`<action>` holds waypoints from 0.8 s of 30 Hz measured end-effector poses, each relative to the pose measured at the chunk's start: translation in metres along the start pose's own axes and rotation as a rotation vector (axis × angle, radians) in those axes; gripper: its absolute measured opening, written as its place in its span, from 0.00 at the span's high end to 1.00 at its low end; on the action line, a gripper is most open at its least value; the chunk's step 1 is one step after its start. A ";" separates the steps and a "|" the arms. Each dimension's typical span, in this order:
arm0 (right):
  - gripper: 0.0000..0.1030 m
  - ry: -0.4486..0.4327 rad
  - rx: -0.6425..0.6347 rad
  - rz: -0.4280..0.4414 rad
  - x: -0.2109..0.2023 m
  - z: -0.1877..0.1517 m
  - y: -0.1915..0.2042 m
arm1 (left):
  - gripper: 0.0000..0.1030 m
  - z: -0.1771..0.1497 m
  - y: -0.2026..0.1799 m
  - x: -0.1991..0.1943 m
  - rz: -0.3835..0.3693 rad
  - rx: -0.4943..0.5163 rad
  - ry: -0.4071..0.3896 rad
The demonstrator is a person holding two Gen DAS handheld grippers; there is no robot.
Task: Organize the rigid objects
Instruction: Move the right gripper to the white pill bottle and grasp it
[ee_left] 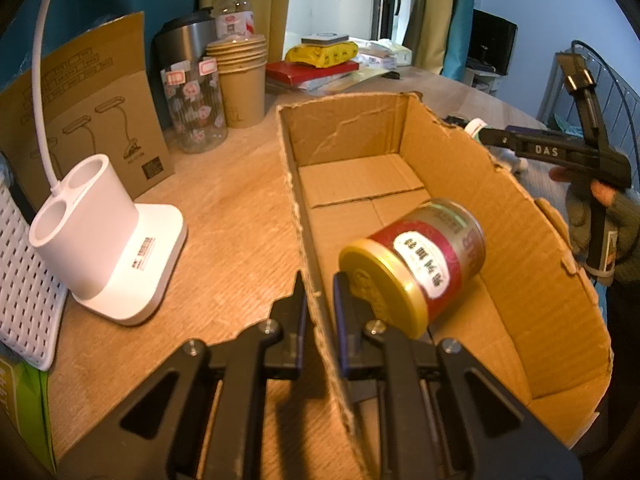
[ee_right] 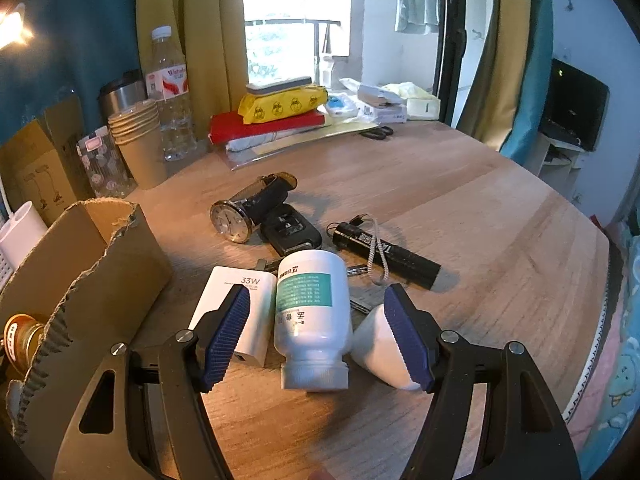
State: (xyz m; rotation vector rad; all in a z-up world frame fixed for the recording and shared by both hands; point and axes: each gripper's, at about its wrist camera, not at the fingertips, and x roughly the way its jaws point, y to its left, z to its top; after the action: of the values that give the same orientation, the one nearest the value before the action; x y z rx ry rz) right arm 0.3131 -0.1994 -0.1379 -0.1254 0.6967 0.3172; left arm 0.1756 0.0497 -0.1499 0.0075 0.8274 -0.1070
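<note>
An open cardboard box (ee_left: 520,248) lies on the wooden table; it also shows at the left of the right wrist view (ee_right: 120,264). A red and gold can (ee_left: 416,260) lies on its side inside it. My left gripper (ee_left: 320,300) is shut on the box's left wall, one finger on each side. My right gripper (ee_right: 320,332) is open around a white pill bottle (ee_right: 312,320) lying on the table. Beside the bottle lie a white 33W charger (ee_right: 244,300), a white cap (ee_right: 376,348), a black flashlight (ee_right: 392,256), a car key (ee_right: 292,232) and a wristwatch (ee_right: 236,220).
A white lamp base (ee_left: 108,240) and a white basket (ee_left: 20,280) stand left of the box. Paper cups (ee_left: 244,80), a patterned jar (ee_left: 196,108), a steel mug (ee_left: 188,36), a water bottle (ee_right: 170,92) and stacked books (ee_right: 272,124) line the back.
</note>
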 end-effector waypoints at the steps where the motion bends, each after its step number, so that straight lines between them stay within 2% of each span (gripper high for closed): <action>1: 0.30 0.003 -0.001 -0.001 0.002 0.000 0.000 | 0.87 0.000 0.000 0.000 0.000 0.000 0.000; 4: 0.35 0.018 -0.010 -0.007 0.007 0.000 0.001 | 0.87 0.000 0.000 0.000 0.000 0.000 0.000; 10: 0.36 0.029 -0.009 0.005 0.011 0.002 0.002 | 0.87 0.000 0.000 0.000 0.000 0.000 0.000; 15: 0.37 0.049 0.042 0.041 0.012 0.002 -0.007 | 0.87 0.000 0.000 0.000 0.000 0.000 0.000; 18: 0.44 0.055 0.043 0.024 0.011 0.001 -0.010 | 0.87 0.000 0.000 0.000 0.000 0.000 0.000; 22: 0.45 0.056 0.032 0.020 0.013 0.001 -0.009 | 0.87 0.000 0.000 0.000 0.000 0.000 0.001; 24: 0.52 0.064 0.025 0.023 0.017 0.002 -0.007 | 0.87 0.000 0.000 0.000 0.000 0.000 0.001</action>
State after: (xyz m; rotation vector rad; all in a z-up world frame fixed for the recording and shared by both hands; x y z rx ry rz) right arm 0.3285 -0.2019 -0.1473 -0.1047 0.7659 0.3274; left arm 0.1761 0.0499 -0.1498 0.0078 0.8280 -0.1074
